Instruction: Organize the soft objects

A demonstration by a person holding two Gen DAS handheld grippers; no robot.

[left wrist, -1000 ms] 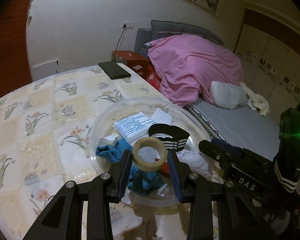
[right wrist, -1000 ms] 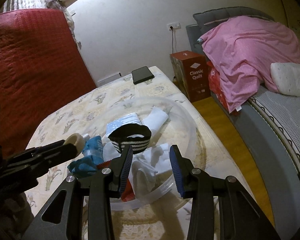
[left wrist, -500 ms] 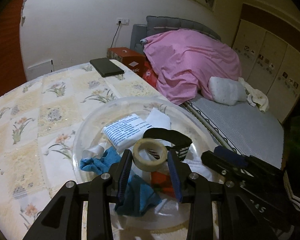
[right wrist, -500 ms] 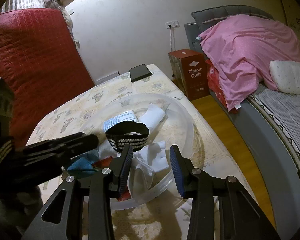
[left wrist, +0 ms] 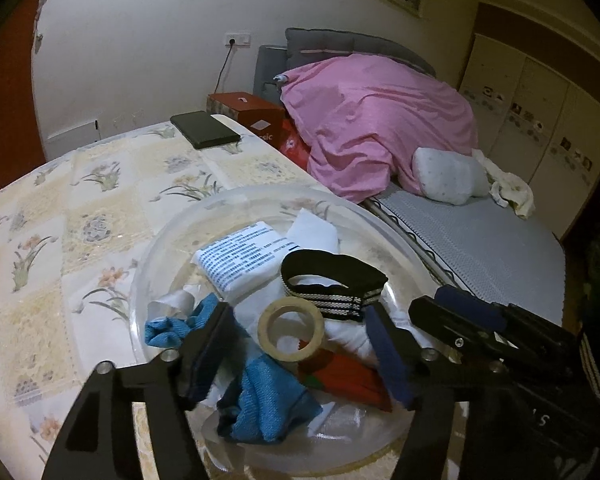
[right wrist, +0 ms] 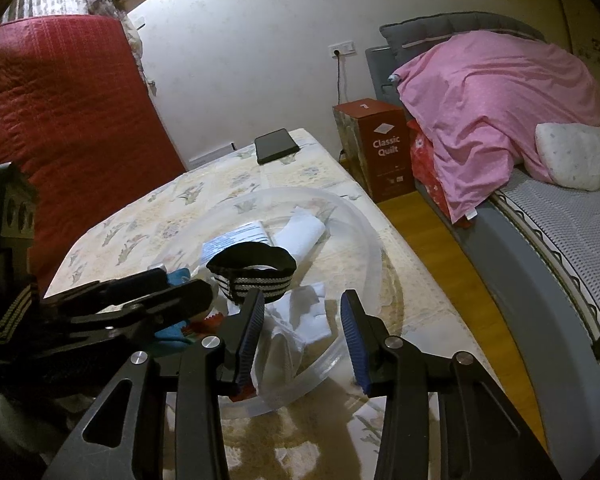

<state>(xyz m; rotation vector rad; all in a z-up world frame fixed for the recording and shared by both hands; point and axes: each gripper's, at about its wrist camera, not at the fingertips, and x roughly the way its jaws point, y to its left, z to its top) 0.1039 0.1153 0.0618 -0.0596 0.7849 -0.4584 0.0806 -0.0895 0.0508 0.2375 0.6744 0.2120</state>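
Note:
A clear plastic bowl (left wrist: 260, 196) stands on the flowered tablecloth and holds a heap of soft things. In it are a blue cloth (left wrist: 268, 400), a printed white packet (left wrist: 244, 256), a black band with white stripes (left wrist: 332, 288), a red item (left wrist: 348, 376) and white cloth (right wrist: 300, 320). A beige tape roll (left wrist: 292, 328) lies on the heap. My left gripper (left wrist: 297, 310) is open around the roll, its pads clear of it. My right gripper (right wrist: 301, 298) hangs open over the bowl's near rim (right wrist: 364, 236), nothing between its fingers, close to the right of the left one.
A black flat device (left wrist: 204, 130) lies at the table's far end. Beyond the table's right edge are wooden floor, a red "Classic Quilt" box (right wrist: 384, 152) and a bed with a pink quilt (left wrist: 380, 128). A red quilted cover (right wrist: 60, 120) stands at left.
My left gripper has opened wide, and the tape roll it was gripping now rests on the heap in the bowl. The right gripper has barely moved.

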